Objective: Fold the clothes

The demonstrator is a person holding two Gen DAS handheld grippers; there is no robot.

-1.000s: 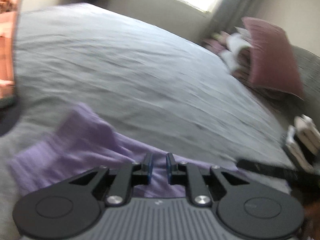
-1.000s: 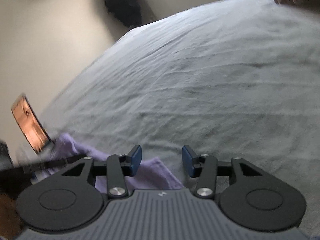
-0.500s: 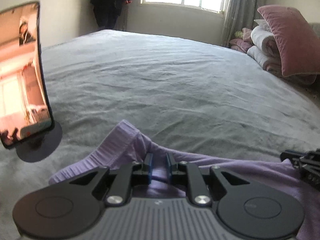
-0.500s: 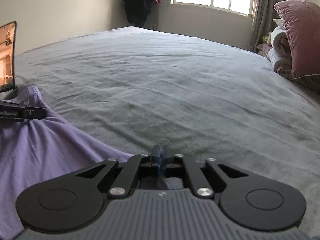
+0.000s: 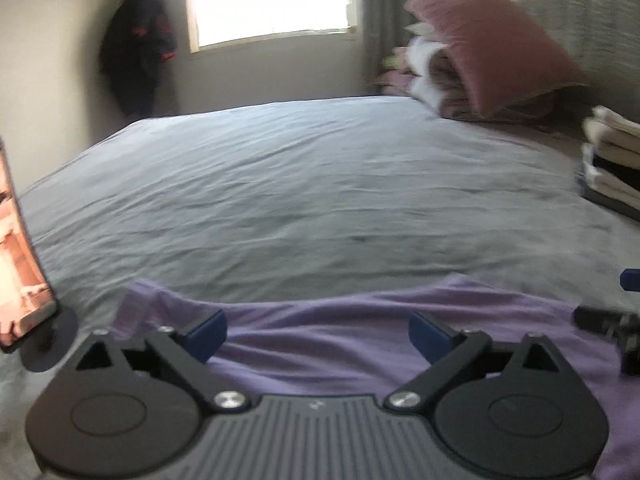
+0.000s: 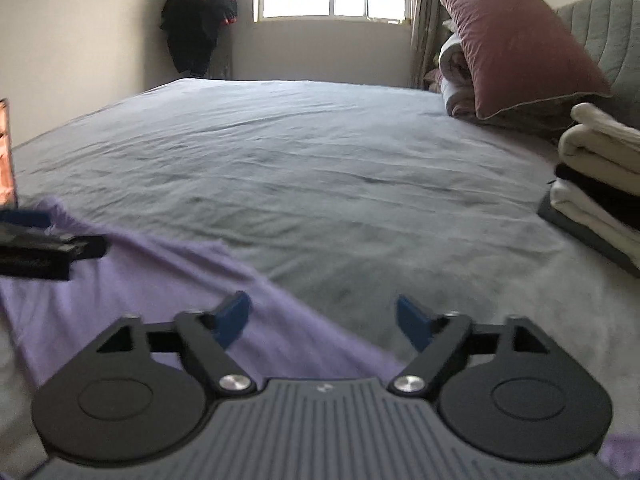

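- My left gripper (image 5: 318,330) and right gripper (image 6: 324,318) are opening, fingers gripping nothing
- Purple garment (image 5: 360,344) lies spread beneath them on the bed (image 6: 320,168), folding barely begun
- Folded stack (image 6: 600,184) sits far right

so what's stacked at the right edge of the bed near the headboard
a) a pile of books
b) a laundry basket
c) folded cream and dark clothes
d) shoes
c: the pile of folded clothes shows cream and dark layers, lying on the grey bedspread below the pink pillow.
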